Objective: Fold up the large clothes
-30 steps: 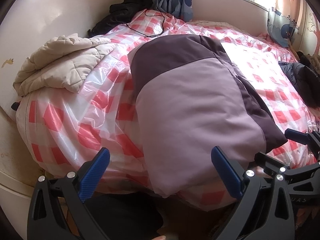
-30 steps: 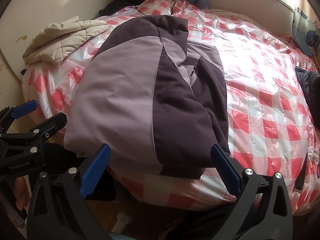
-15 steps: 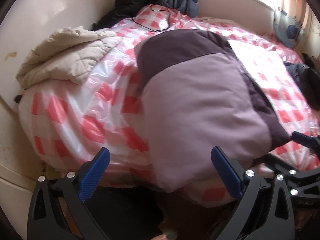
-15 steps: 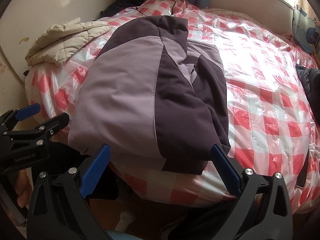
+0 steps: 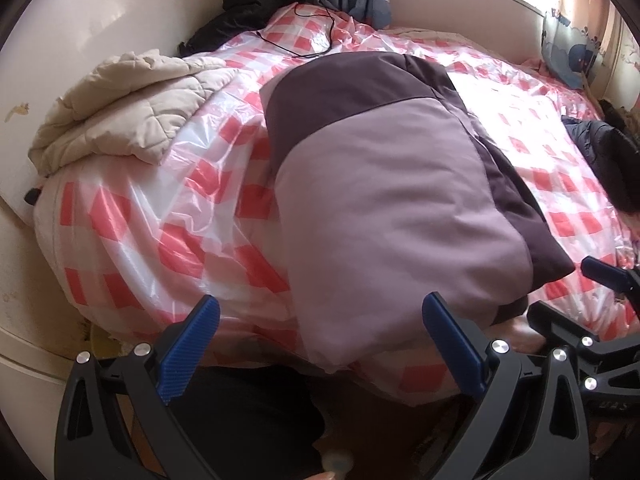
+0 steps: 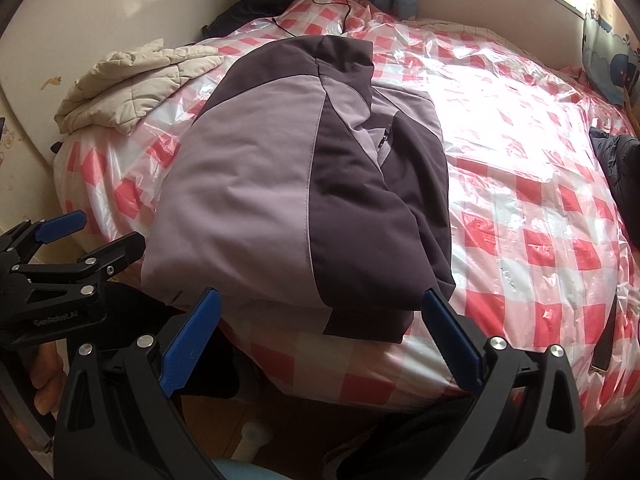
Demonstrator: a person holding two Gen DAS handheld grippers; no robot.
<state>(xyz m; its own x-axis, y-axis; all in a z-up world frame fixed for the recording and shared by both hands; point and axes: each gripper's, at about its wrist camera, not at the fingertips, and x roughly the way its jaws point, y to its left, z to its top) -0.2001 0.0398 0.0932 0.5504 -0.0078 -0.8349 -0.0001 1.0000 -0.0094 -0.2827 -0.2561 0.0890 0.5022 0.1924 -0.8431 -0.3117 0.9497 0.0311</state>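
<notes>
A folded lilac and dark purple jacket [image 5: 392,208] [image 6: 280,184] lies on the bed, its near end hanging over the front edge. My left gripper [image 5: 320,344] stands open just short of that end, with nothing between its blue pads. My right gripper [image 6: 320,340] is open too, level with the jacket's lower hem and clear of it. Each gripper shows in the other's view: the right gripper [image 5: 600,320] at the far right, the left gripper [image 6: 68,248] at the far left with a hand under it.
A red-and-white checked plastic sheet [image 6: 540,208] covers the bed. A cream quilted coat [image 5: 128,112] lies at the left, black clothes [image 5: 256,4] and a cable at the back, a dark garment [image 6: 616,168] at the right edge. Wooden floor shows below.
Both grippers have drawn back and lowered slightly from the bed edge, staying open. The jacket has not moved.
</notes>
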